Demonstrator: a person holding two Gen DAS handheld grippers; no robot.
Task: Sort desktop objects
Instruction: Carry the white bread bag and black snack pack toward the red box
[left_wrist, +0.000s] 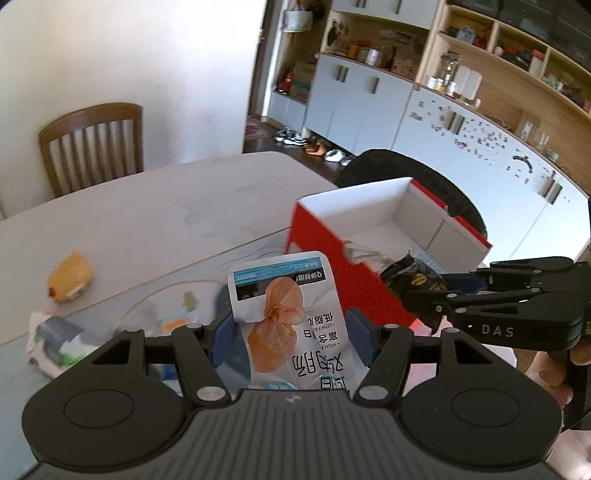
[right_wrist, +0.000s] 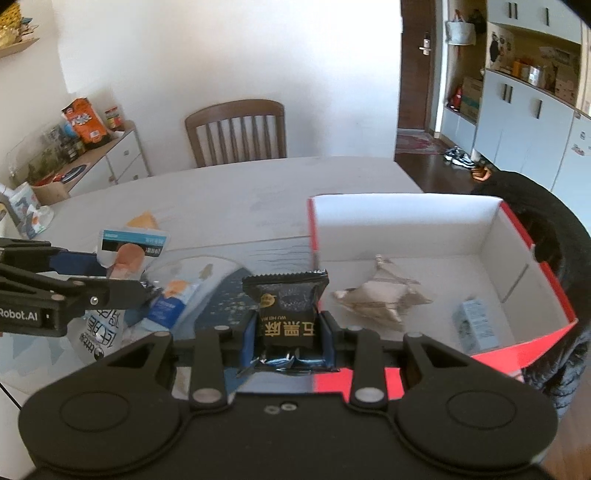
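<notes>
While the left tool (left_wrist: 291, 332) is clamped on a white snack pack (left_wrist: 291, 314) with an orange picture, an orange bun (left_wrist: 69, 275) and a crumpled wrapper (left_wrist: 55, 341) lie on the bench (left_wrist: 155, 206) to its left. To the right, the right tool (right_wrist: 289, 338) is clamped on a black pack (right_wrist: 286, 302) held just beside the near wall of the red box (right_wrist: 406, 218). Inside the box lie a tan pack (right_wrist: 380, 297) and a small blue carton (right_wrist: 476, 325), a bit apart.
</notes>
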